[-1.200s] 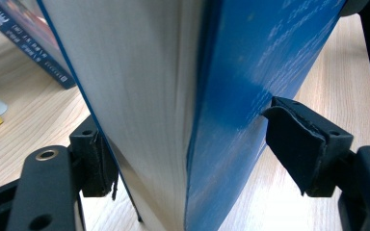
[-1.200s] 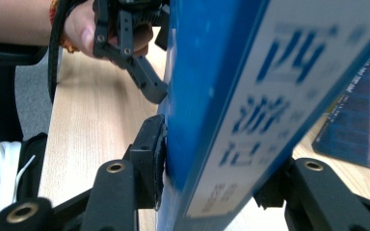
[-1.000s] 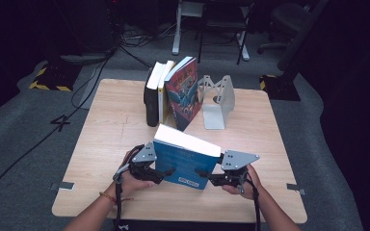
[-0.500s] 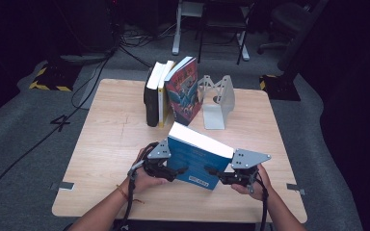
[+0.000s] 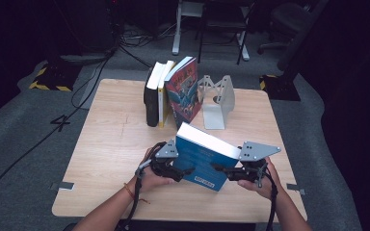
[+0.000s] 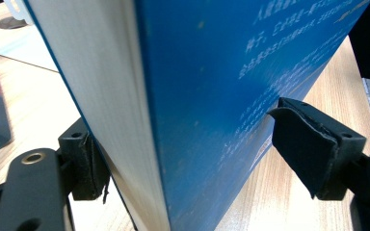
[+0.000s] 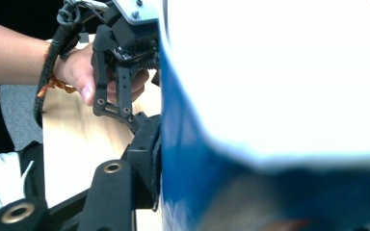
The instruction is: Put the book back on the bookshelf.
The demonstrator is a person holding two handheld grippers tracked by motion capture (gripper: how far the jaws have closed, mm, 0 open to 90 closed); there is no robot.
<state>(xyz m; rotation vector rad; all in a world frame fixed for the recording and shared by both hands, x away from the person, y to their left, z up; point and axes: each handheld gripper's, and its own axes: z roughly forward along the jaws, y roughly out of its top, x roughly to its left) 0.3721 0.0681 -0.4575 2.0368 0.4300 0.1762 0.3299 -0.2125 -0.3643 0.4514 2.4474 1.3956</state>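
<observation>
Both tongs are black, with matte padded jaws and brass-ringed screw holes. The left tongs (image 5: 166,166) and right tongs (image 5: 243,171) each carry a grey three-cornered plate dotted with screws. Black ribbed cables trail back. A red-orange cord bracelet (image 5: 131,192) circles the left wrist.

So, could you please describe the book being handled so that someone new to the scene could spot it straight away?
On the wooden table, a row of upright books stands at the far side beside a white bookend. Nearer the person, between the left gripper and the right gripper, is the blue book. Unlike the shelved ones, it is tilted, apart from the row, with a plain bright blue cover and white page edges.
</observation>
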